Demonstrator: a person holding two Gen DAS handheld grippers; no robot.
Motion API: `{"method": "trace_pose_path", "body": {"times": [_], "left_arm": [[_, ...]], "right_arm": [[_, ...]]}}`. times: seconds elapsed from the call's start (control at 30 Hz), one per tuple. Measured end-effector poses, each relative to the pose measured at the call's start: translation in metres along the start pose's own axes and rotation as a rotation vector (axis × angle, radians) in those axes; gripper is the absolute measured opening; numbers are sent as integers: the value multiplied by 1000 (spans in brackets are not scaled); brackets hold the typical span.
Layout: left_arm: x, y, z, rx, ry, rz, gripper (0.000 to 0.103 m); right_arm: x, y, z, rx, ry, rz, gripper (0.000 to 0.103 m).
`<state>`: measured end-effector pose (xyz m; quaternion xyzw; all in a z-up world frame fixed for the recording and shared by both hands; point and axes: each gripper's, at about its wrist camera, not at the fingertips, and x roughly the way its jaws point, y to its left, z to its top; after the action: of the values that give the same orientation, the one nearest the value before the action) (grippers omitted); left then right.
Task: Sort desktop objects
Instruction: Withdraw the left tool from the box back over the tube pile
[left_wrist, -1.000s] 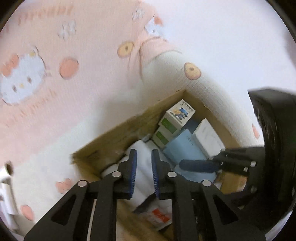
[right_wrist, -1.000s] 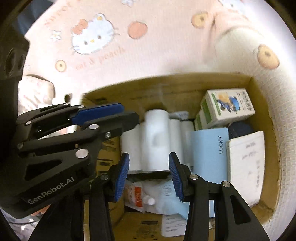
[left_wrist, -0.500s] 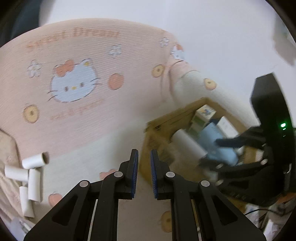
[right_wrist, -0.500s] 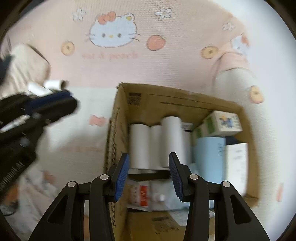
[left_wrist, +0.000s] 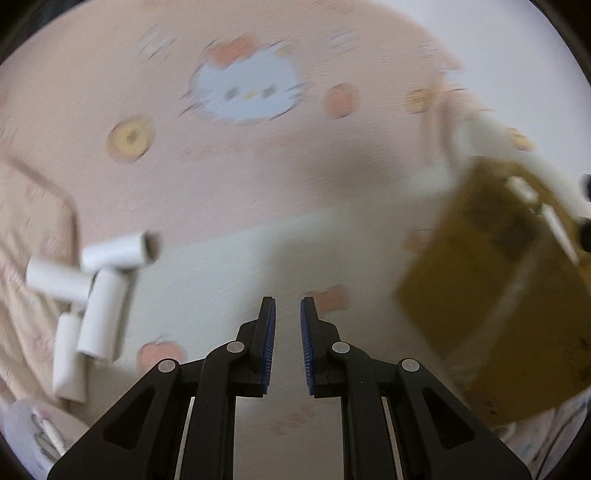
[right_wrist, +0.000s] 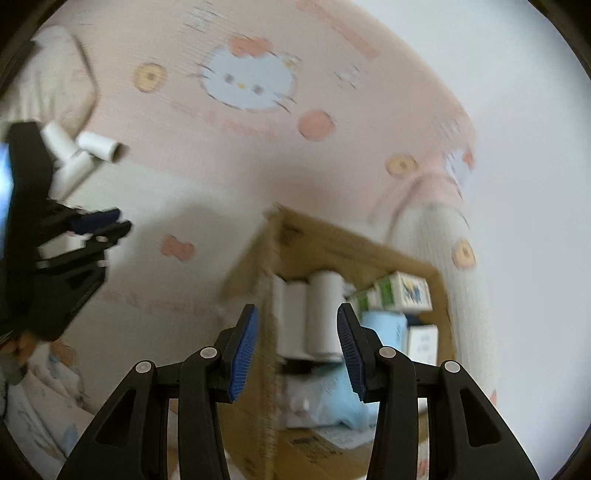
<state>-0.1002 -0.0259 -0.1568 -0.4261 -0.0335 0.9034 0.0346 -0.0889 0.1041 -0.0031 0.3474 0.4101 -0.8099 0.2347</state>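
We see a home bedroom: a pink cartoon-cat bedsheet (right_wrist: 258, 155), a pillow (right_wrist: 48, 85), a cluttered cardboard box (right_wrist: 332, 254).

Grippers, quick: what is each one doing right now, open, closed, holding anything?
Left gripper: narrow gap between the pads, nothing held.
Right gripper: open wider, nothing held.

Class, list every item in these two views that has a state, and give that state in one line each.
Left tool: nearly closed, empty.
Right tool: partly open, empty.
Cardboard box: open-topped, part-filled.
Rolls in box: upright, side by side.
Loose paper tubes: lying in a heap on the blanket.
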Motion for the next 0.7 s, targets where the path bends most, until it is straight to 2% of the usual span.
{"method": "trace_pose_path", "body": {"times": [0.07,0.13,0.2,0.3,0.33,0.43,0.6,0.7], "left_arm": [[7,22,6,-93,23,5,16],[11,47,13,-206,39,-33,20],[14,62,17,-248,58,-4,38],[13,69,19,-215,46,119,38],[12,72,19,-217,43,138,39],[12,85,20,-248,51,138,39],[22,120,23,-359,89,198,39],[23,139,21,-431,111,161,39]], "right_arm": [[0,16,10,-23,-18,38,40],[6,30,19,-35,-21,58,40],[13,45,27,-47,-21,73,40],[20,70,39,-70,-53,126,40],[22,80,44,-89,-73,144,40],[27,103,54,-146,-125,135,40],[33,121,66,-159,-188,149,40],[43,126,75,-116,-198,225,40]]}}
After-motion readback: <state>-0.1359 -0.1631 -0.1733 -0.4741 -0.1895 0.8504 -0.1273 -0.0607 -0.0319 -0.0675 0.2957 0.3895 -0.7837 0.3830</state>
